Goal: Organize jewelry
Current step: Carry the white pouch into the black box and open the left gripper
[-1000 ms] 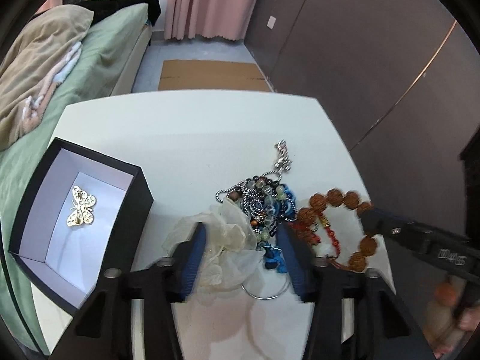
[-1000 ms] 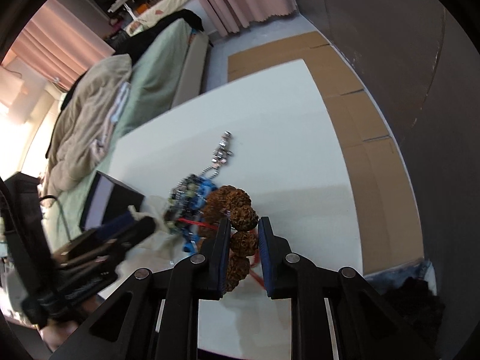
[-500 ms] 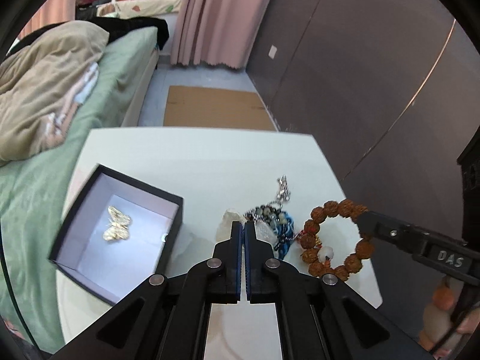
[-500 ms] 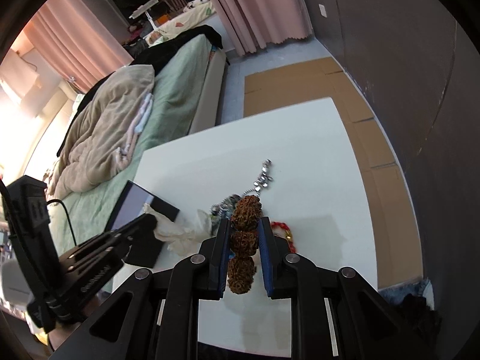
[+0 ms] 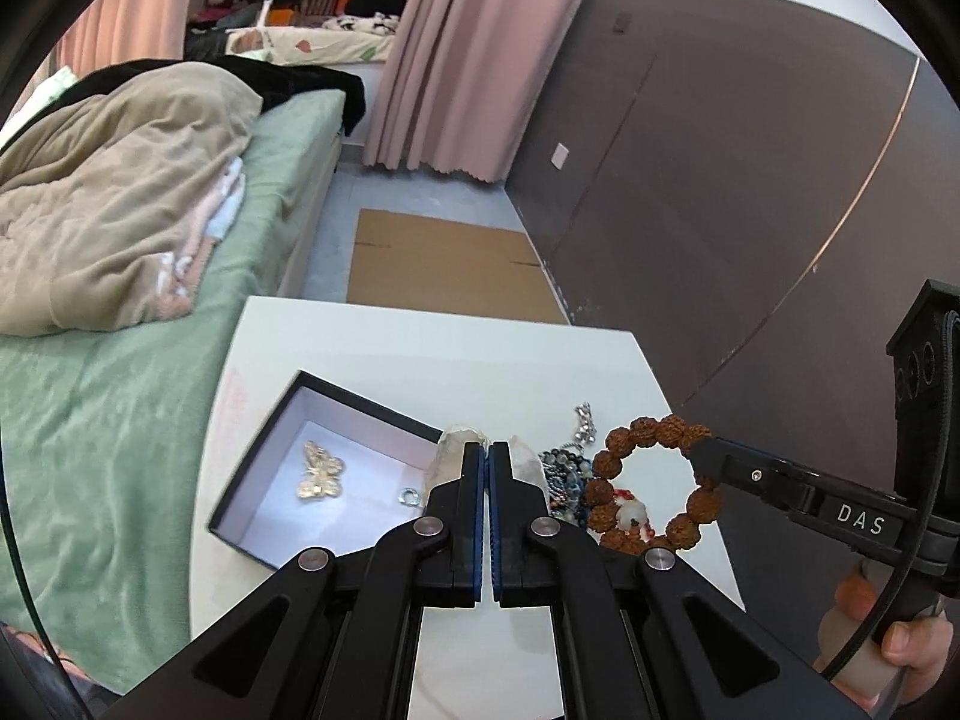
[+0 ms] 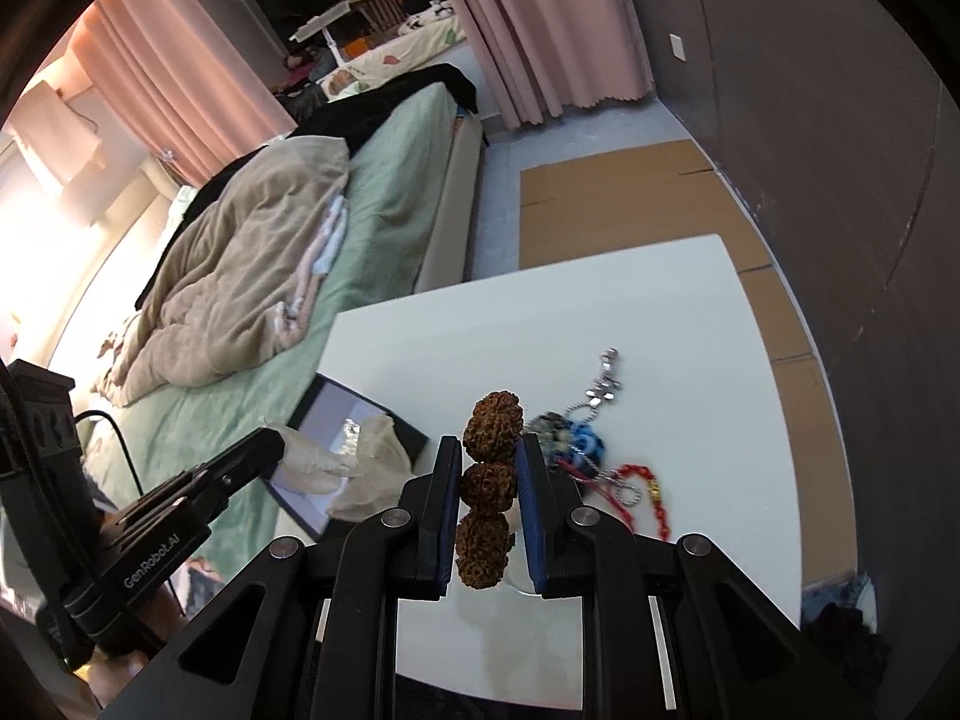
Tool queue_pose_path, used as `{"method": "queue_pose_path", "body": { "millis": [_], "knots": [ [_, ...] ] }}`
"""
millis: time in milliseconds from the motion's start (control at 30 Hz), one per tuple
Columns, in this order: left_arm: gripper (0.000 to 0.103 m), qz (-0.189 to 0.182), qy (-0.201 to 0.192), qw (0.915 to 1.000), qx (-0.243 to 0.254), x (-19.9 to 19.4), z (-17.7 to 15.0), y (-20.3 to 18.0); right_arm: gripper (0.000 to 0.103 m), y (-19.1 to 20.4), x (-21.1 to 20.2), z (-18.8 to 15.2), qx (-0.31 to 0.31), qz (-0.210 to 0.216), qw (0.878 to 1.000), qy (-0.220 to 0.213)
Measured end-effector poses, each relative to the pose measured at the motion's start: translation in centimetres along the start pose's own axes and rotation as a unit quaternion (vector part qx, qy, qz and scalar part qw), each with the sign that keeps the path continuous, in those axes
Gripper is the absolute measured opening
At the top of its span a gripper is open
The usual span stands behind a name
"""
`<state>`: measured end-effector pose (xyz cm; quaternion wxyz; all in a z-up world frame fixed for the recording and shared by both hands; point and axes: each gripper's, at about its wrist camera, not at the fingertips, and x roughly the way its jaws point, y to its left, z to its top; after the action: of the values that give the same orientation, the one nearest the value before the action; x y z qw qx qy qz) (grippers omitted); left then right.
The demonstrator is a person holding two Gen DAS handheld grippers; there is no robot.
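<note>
My left gripper (image 5: 486, 450) is shut on a cream fabric flower piece (image 5: 523, 461), held above the right edge of the open black jewelry box (image 5: 252, 480). The box holds a gold butterfly brooch (image 5: 320, 471) and a small silver ring (image 5: 409, 497). My right gripper (image 6: 491, 450) is shut on a brown seed-bead bracelet (image 6: 489, 483), lifted off the table; in the left wrist view the bracelet (image 5: 612, 468) hangs as a ring from the right gripper. A pile of beaded chains (image 6: 570, 438) with a red bead string (image 6: 654, 501) lies on the white table (image 6: 660, 312).
A green bed with a beige blanket (image 5: 120, 198) runs along the table's left side. Flat cardboard (image 5: 438, 264) lies on the floor beyond the table. A dark wall (image 5: 720, 210) stands to the right. The box sits near the table's left edge.
My left gripper closed on the cream flower piece and lifted it toward the box. My right gripper raised the brown bracelet off the pile. Both pulled up and back.
</note>
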<state>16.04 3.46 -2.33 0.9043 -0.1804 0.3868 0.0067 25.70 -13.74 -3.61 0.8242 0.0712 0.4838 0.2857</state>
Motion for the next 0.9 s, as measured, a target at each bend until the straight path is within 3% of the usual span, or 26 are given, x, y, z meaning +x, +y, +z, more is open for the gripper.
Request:
{"method": "queue_pose_path", "body": {
  "millis": [500,633,667,733,767,800,900],
  "knots": [
    [0.001,0.005,-0.04,0.9988,-0.029,-2.2,1.2,3.9,0.02,5.1,-0.7,0.2,-0.02,0.027,0.999,-0.019],
    [0.003,0.005,-0.035,0.9988,-0.034,-1.6,1.6,4.6,0.02,5.7,-0.2,0.3,-0.024,0.029,0.999,-0.018],
    [0.008,0.004,-0.027,0.999,-0.035,-1.3,1.6,4.7,0.02,5.8,-0.1,0.4,-0.024,0.03,0.999,-0.018],
    [0.046,-0.003,-0.014,0.9992,-0.039,-0.9,1.6,5.3,0.02,6.0,0.1,0.5,-0.025,0.035,0.999,-0.019],
    [0.074,-0.004,-0.018,0.9988,-0.045,-1.0,1.4,5.7,0.02,6.0,0.1,0.5,-0.027,0.038,0.999,-0.02],
    [0.093,-0.004,-0.036,0.9981,-0.051,-1.6,1.2,6.1,0.02,6.2,0.1,0.5,-0.029,0.041,0.999,-0.021],
    [0.096,-0.006,-0.058,0.9968,-0.054,-2.6,0.8,6.9,0.02,6.9,0.2,0.6,-0.035,0.051,0.998,-0.024]
  ]
}}
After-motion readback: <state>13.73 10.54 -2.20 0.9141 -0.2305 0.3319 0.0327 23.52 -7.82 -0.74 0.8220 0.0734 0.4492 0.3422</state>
